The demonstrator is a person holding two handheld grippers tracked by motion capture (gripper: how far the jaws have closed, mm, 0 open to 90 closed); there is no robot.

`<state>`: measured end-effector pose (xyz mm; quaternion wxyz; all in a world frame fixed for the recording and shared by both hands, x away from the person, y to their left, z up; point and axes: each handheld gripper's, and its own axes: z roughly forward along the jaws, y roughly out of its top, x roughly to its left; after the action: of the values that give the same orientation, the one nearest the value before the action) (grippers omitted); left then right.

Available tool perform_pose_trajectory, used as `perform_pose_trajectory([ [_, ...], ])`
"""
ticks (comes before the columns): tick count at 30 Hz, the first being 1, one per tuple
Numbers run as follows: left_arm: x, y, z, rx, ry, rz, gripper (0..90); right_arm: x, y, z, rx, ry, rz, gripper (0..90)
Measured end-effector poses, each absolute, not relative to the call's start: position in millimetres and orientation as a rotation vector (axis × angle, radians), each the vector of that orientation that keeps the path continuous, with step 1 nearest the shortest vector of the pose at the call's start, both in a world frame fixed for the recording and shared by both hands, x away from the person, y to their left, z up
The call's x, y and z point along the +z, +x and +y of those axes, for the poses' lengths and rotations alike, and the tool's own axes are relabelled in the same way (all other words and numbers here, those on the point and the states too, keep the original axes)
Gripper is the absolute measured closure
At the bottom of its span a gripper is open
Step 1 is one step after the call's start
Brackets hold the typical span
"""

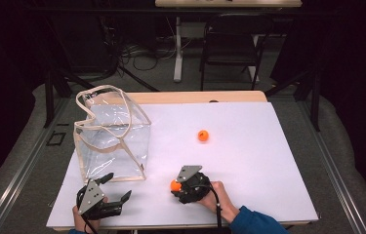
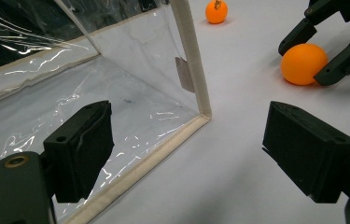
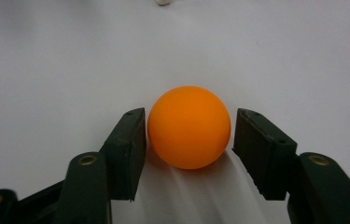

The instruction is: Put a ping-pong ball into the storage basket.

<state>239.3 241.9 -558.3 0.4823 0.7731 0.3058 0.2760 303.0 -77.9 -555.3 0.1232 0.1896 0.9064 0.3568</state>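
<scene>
An orange ball [image 3: 189, 126] lies on the white table sheet [image 1: 254, 165], between the jaws of my right gripper [image 3: 189, 140]. A thin gap shows on each side of it, so the pads do not press on it. In the high view this ball [image 1: 175, 185] sits near the front edge, at the right gripper [image 1: 175, 186]. A second orange ball [image 1: 203, 135] rests farther back, alone. My left gripper [image 1: 118, 186] stands open and empty at the front left, just before a clear plastic bag [image 1: 112, 139] with beige trim. The left gripper [image 2: 191, 140] faces the bag's lower corner [image 2: 203, 114].
The bag stands upright with its mouth and handles up, at the table's left. The left gripper view has the near ball [image 2: 303, 63] and the far ball [image 2: 216, 11] to its right. Behind the table are a chair [image 1: 232, 44] and cables on the floor.
</scene>
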Motion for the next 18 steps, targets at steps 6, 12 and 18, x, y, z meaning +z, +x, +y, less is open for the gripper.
perform_pose_trajectory([
  [6, -558.3, 239.2, 241.9, 0.672, 1.884, 0.745, 16.1, -555.5, 302.9, -78.0, 1.033, 0.552, 2.647, 49.6],
  [12, -558.2, 239.2, 242.0, 0.672, 1.884, 0.745, 16.0, -555.3, 302.5, -77.7, 1.036, 0.543, 2.65, 50.1],
  [18, -558.2, 239.2, 241.9, 0.672, 1.884, 0.744, 16.0, -553.2, 301.4, -78.7, 1.057, 0.536, 2.637, 50.2],
])
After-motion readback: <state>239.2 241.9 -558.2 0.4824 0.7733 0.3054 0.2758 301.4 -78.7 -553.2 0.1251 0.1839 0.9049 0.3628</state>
